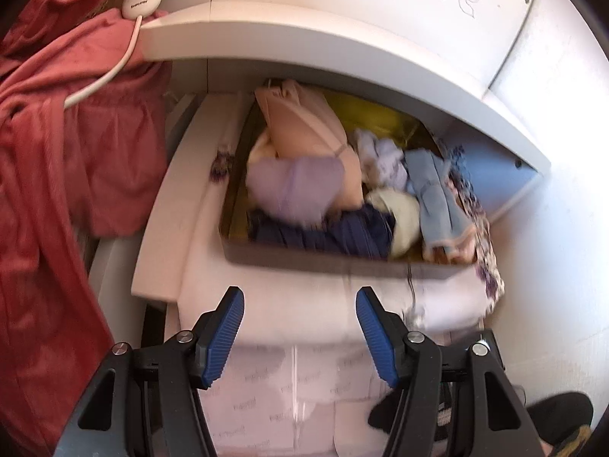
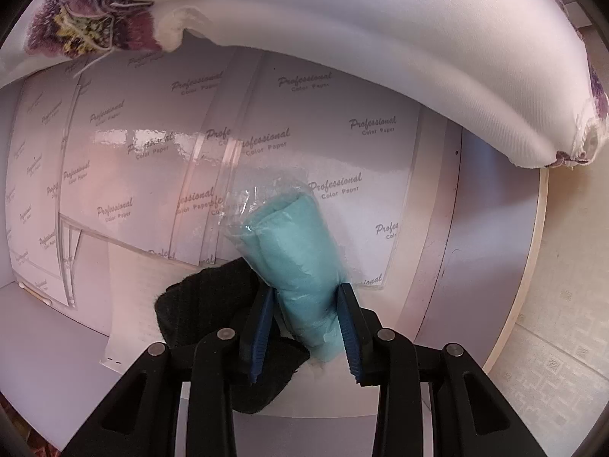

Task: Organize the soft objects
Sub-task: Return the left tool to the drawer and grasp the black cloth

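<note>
Box (image 1: 342,262) contents blurred — right tongs (image 2: 306,323) hide teal roll (image 2: 293,251) base.

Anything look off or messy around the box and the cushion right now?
Yes. The white cushion has a frayed corner with loose threads hanging out. In the box, the clothes lie in a jumbled heap, unfolded.

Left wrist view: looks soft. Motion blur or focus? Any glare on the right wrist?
Left wrist view: smear over the box of clothes, while the left gripper, open and empty, stays crisp, so motion blur. Right wrist view: sharp; glare patches on the glossy paper packs; right gripper grips the teal cloth roll.
</note>
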Demonstrator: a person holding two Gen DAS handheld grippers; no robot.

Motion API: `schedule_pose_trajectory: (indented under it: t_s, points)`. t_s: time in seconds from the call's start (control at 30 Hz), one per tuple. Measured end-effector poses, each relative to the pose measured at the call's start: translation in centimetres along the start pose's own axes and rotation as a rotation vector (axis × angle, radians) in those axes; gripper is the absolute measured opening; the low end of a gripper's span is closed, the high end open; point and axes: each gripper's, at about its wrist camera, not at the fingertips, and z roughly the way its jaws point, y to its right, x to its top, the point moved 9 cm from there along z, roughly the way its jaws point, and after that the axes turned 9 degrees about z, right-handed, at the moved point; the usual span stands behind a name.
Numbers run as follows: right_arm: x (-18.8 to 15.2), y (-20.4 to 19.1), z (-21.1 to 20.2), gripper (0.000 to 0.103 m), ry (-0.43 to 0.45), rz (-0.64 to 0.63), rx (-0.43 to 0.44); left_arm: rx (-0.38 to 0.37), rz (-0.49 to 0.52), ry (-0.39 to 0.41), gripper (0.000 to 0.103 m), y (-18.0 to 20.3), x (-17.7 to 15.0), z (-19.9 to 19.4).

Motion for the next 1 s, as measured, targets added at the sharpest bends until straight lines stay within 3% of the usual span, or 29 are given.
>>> schedule_pose_trajectory:
  t_s: [0.3,0.77,1.0]
  points:
    - [-0.2,-0.5,-0.1,0.036,0.006,-0.011,-0.008,0.01,0.048,-0.062,0.062,1.7,-4.6,-0.1]
    - [-0.3,-0.1,-0.3,0.036,0.009,-0.011,0.005,0.001,0.071,-0.159,0.062,1.7,-8.1,3.0]
    - [0.0,0.8,-0.2,0.033,0.003,0.017,0.032,-0.022,0.071,-0.272,0.062,2.1,-10.6,5.7]
